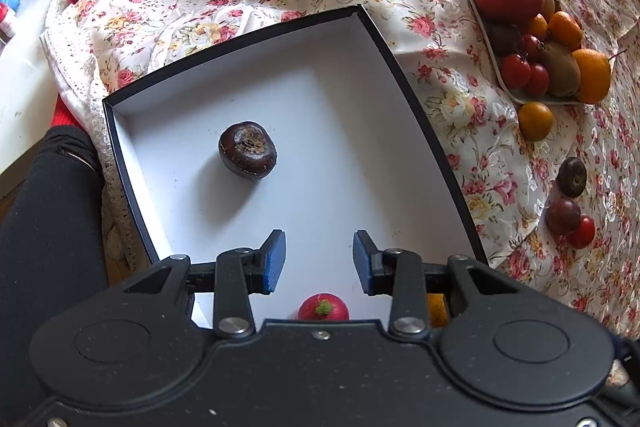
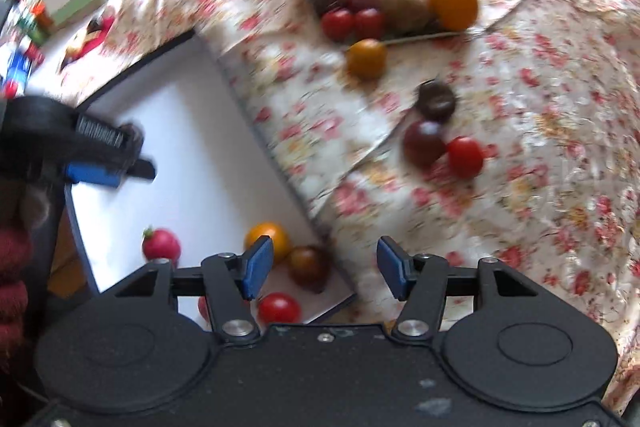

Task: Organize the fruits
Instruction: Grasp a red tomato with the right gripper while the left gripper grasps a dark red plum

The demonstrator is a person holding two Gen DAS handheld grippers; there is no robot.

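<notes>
Fruits: split between three places. Some already in the dark-rimmed box: a dark brown one mid-floor, a red one with a green stub by the near wall, plus an orange one, a dark tomato and a red tomato crowded into the near right corner. Others heaped on the tray at the far right of the surface. Still loose on the floral cloth: a yellow-orange one just off the tray's near edge, then a close trio, two dark and one red.

Right claw: wide open, empty, hanging over the box's near right corner, pointed steeply down (view blurred). Left claw: also open, empty, over the box floor near its near wall.

Deciding relation: loose trio ahead and to the right of the right claw, beyond the box's right edge, well apart from the left claw. Right hand clearly nearer, so probably its job. Round fruit, no long axis to line up with; the red one touching its dark neighbour, so likely to get nudged.
</notes>
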